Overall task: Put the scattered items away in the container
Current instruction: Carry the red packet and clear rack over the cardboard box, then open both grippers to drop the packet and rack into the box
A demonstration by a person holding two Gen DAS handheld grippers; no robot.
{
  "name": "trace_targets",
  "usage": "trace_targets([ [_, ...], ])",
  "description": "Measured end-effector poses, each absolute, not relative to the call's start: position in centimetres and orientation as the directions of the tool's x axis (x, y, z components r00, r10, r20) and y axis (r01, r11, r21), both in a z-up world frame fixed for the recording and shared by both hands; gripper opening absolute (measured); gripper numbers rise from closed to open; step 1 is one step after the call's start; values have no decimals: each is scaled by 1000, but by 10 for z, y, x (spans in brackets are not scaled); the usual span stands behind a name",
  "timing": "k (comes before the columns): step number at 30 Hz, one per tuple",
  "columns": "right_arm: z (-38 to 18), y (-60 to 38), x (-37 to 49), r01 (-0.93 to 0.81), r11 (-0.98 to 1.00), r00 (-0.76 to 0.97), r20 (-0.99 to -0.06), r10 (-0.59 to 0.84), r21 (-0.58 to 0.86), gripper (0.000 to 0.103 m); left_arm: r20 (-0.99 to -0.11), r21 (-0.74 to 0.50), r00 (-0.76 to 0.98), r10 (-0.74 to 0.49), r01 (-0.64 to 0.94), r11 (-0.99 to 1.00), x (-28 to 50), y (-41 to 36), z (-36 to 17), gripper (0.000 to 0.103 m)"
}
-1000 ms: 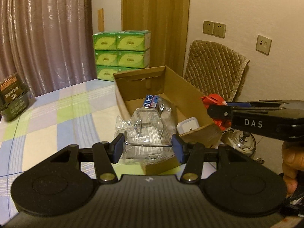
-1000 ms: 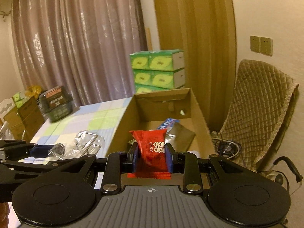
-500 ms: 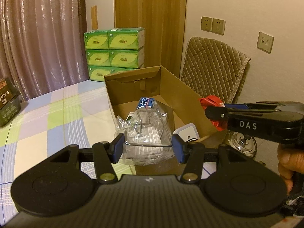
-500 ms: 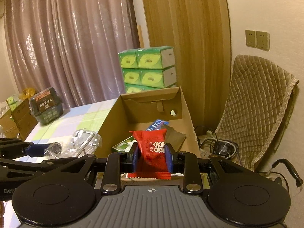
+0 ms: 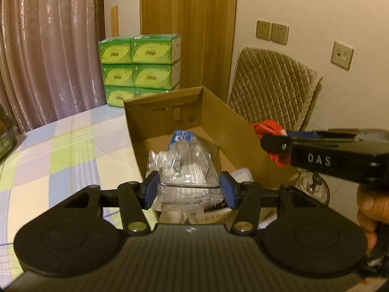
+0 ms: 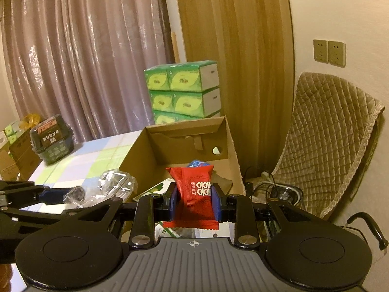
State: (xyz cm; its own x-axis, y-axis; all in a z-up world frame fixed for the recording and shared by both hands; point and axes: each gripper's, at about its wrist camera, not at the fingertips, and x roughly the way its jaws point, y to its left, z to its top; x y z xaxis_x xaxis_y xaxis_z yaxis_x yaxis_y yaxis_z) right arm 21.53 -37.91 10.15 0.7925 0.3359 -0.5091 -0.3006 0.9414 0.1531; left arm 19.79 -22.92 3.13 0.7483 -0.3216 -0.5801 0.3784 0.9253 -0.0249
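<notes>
Left wrist view: my left tool (image 5: 189, 189) clamps a clear plastic package (image 5: 187, 170) with a wire edge, held above the near end of the cardboard box (image 5: 240, 131).
Right wrist view: my right tool (image 6: 194, 202) grips a red snack packet (image 6: 197, 189) upright between its blue pads, over the box's near edge.
Box contents: a blue-labelled item (image 5: 181, 137) lies inside.
Box location: on the checked tabletop (image 5: 60, 160), green tissue packs (image 6: 184, 90) behind.
</notes>
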Motion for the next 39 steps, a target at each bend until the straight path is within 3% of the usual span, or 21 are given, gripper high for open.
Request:
trace_targets([
  [3, 101, -379, 220, -301, 941, 792, -510, 335, 151, 26, -579, -21, 757, -302, 357, 934, 207, -229, 29, 65],
  [17, 93, -362, 246, -342, 923, 762, -524, 381, 174, 27, -592, -37, 764, -257, 293, 955, 201, -201, 21, 70],
  [18, 93, -360, 249, -351, 918, 752, -529, 393, 184, 33, -592, -37, 765, -254, 289, 956, 200, -200, 21, 76],
  [19, 92, -359, 251, -355, 916, 746, -533, 398, 188, 61, -592, -37, 766, -252, 286, 957, 199, -199, 21, 82],
  [21, 92, -358, 250, -342, 921, 761, -521, 387, 184, 90, -593, -34, 767, -246, 282, 959, 196, -197, 21, 85],
  [30, 92, -370, 232, -305, 928, 767, -523, 373, 214, 90, -596, -18, 774, -215, 255, 967, 180, -194, 20, 101],
  [39, 96, -387, 185, -263, 950, 752, -580, 312, 169, 92, -618, -18, 767, -171, 204, 979, 149, -196, 24, 102],
])
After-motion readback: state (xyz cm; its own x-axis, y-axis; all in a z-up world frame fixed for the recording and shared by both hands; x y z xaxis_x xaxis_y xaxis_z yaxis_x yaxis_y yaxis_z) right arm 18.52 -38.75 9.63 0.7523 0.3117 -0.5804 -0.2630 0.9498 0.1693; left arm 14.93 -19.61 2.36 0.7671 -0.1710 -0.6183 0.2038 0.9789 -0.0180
